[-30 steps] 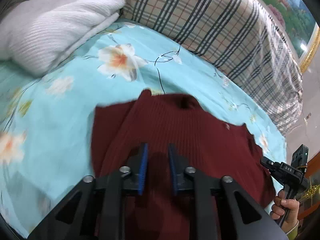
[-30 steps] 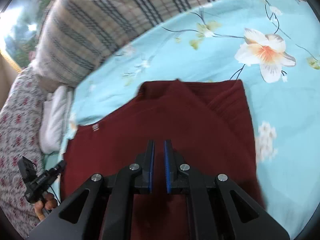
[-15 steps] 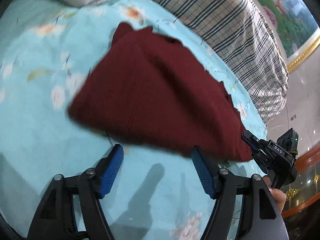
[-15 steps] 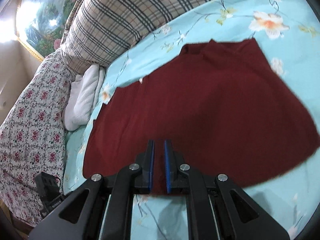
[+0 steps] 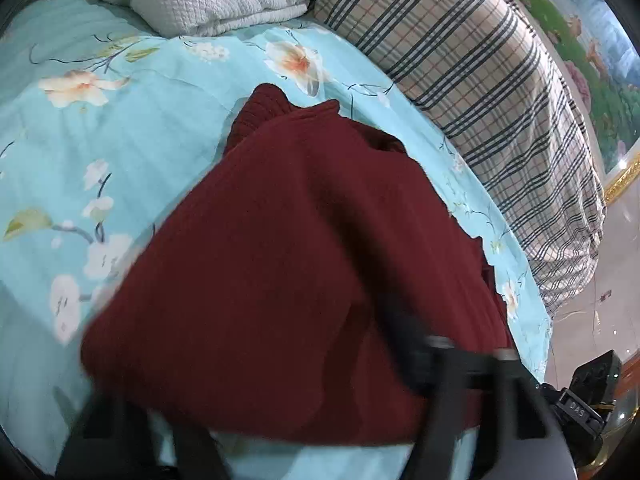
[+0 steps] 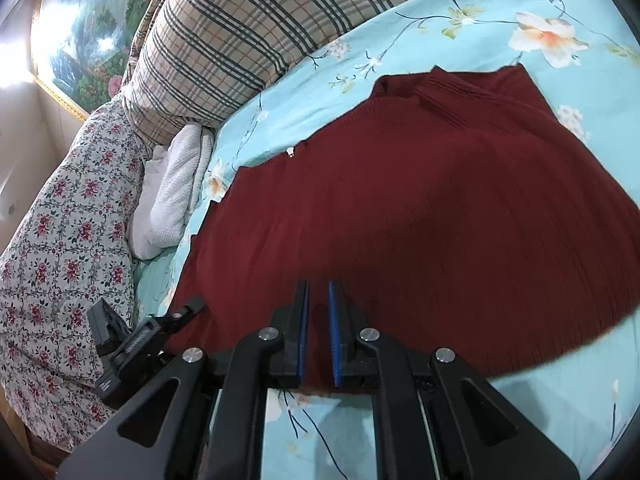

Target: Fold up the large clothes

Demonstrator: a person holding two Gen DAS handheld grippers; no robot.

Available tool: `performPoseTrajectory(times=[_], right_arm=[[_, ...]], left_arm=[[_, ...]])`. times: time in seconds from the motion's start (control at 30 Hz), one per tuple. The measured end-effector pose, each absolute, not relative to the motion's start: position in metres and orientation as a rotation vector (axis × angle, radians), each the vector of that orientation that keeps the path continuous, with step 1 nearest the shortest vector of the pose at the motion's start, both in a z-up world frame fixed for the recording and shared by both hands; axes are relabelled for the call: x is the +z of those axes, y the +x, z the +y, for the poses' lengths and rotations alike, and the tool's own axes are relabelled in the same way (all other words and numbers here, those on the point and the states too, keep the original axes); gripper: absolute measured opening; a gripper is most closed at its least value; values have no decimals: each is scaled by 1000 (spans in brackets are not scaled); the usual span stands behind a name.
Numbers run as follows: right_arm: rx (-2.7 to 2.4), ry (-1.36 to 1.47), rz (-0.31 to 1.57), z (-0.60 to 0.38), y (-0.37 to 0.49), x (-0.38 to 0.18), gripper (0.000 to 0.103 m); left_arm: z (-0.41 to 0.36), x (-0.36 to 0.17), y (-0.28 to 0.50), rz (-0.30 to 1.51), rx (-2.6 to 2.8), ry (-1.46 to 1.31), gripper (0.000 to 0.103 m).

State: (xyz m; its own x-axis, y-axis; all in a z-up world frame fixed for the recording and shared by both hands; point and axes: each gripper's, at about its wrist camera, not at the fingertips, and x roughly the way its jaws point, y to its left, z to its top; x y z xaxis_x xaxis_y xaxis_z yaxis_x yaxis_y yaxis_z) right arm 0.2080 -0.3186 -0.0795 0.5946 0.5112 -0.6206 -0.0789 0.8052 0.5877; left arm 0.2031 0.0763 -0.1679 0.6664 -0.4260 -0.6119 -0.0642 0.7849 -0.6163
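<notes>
Turquoise bedding printed with pale blossoms covers the bed [image 6: 472,8], and a dark red ribbed sweater [image 6: 440,216] lies spread over it, its collar end pointing toward a plaid pillow [image 6: 240,28] at the head. Beside that pillow sit a folded white textured blanket [image 6: 172,200] and a floral-patterned cushion [image 6: 60,248], with a painted landscape [image 6: 92,20] on the wall behind.

Nearest the right wrist camera, the right hand-held gripper [image 6: 318,328] has its blue pads nearly pressed together, pinching the near hem of the sweater — a thin fold of red knit shows in the narrow slot between them.

In the left wrist view the left hand-held gripper [image 5: 280,412] is blurred and largely covered by the sweater's near edge, which drapes over its fingers [image 5: 412,344]; its jaws are closing, with the knit lying in the gap, though whether the pads already press on it cannot be told. From the right camera the same tool appears at the sweater's far left corner.
</notes>
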Motion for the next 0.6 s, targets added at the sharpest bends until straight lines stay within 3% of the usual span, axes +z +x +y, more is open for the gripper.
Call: performPoseTrajectory(times=[0.1,0.33,0.43,0.47,0.6], right_arm=[[384,536,869,-312,218,-73,10],[499,393,904,-258,269,-51,10],[493,304,1002,-232,292,-73,9],[489,287,1058,-226,298,-89,4],[542,386,1072,-229,302,-111,0]], left_arm=[[88,-175,215,854,-285,-730,14],[81,-139,208,788,-338,-650,11],[75,-118,206,754,-367,-616,11],[71,-109,205,737,-382,-598,11],[48,-78,203,693,-445,-515,10]])
